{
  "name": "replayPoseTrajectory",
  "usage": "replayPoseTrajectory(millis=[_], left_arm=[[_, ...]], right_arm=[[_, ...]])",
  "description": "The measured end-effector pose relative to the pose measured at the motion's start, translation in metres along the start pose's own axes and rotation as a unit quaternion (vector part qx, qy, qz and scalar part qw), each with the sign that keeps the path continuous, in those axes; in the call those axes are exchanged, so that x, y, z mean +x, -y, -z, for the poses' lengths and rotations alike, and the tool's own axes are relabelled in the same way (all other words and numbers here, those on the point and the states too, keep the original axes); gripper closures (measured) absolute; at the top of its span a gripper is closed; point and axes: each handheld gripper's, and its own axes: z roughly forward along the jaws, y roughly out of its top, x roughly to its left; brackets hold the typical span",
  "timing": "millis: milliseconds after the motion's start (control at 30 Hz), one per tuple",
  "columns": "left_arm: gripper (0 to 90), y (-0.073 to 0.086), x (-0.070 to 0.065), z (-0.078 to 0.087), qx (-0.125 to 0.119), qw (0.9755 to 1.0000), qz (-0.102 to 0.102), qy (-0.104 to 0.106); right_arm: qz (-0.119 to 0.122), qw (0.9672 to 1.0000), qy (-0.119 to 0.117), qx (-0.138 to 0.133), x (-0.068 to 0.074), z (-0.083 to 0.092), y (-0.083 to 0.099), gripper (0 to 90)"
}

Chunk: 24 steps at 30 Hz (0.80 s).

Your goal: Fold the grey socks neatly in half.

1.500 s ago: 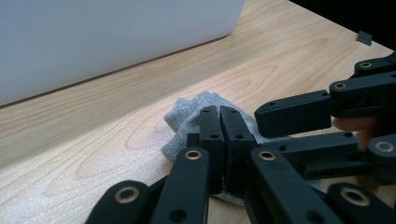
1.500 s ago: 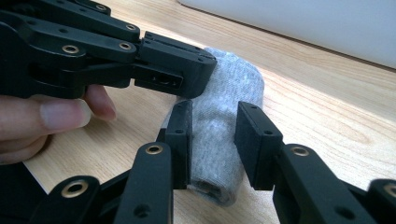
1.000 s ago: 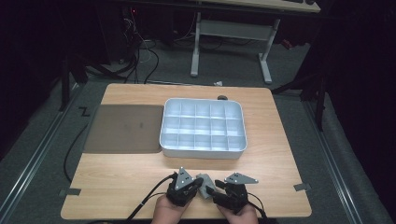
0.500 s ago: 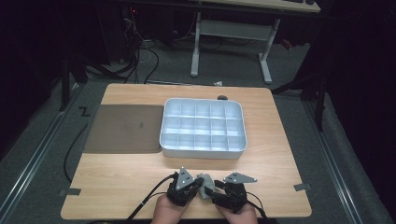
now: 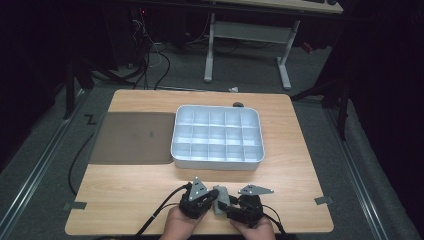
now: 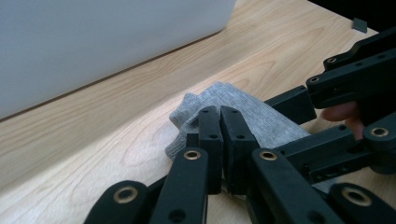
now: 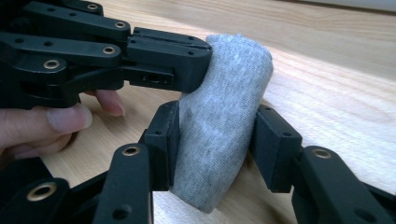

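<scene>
Change: right gripper jaws have just been closing, with the grey cloth between them; both hands sit at the same spot on the near edge as before, and nothing else has shifted.
Cloth: a small grey knitted piece, folded or rolled, at the near middle of the tabletop, between the two grippers.
Writing: none that I can read on the cloth, the grippers or the tray.
Left gripper: jaws pressed together, pinching one end of the cloth; in the right gripper view it comes in from the left and clamps the upper end.
Right gripper, grip: jaws stand wide, one on each side of the cloth's middle; the left pad touches the fabric, while the right one looks just clear of it.
Hands: fingers of the left hand curl under its gripper.
Tray: white, divided into small compartments, farther back and well apart from the cloth.
Mat: dark sheet, just beside the tray's left side.
</scene>
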Motion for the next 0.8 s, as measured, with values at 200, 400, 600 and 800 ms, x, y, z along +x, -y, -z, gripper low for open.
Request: replayPoseTrajectory(millis=[200,400,600,800], left_arm=[[88.1,-0.007,-0.002,-0.008,0.008,0.9999,-0.006,0.006],[88.1,-0.007,-0.001,-0.010,0.002,1.0000,-0.003,0.007],[87.6,-0.009,0.000,-0.011,-0.001,0.9999,-0.004,0.011],[79.5,-0.007,0.011,0.019,-0.039,0.9992,-0.001,-0.010]], right_arm=[[0.002,0.9999,0.013,-0.001,-0.003,0.004,0.000,58.5],[0.002,0.9998,0.021,0.000,-0.002,0.005,-0.001,58.7],[0.000,0.9998,0.020,0.000,-0.003,0.004,0.000,58.3],[-0.005,0.9999,-0.003,0.015,-0.006,0.003,-0.001,60.3]])
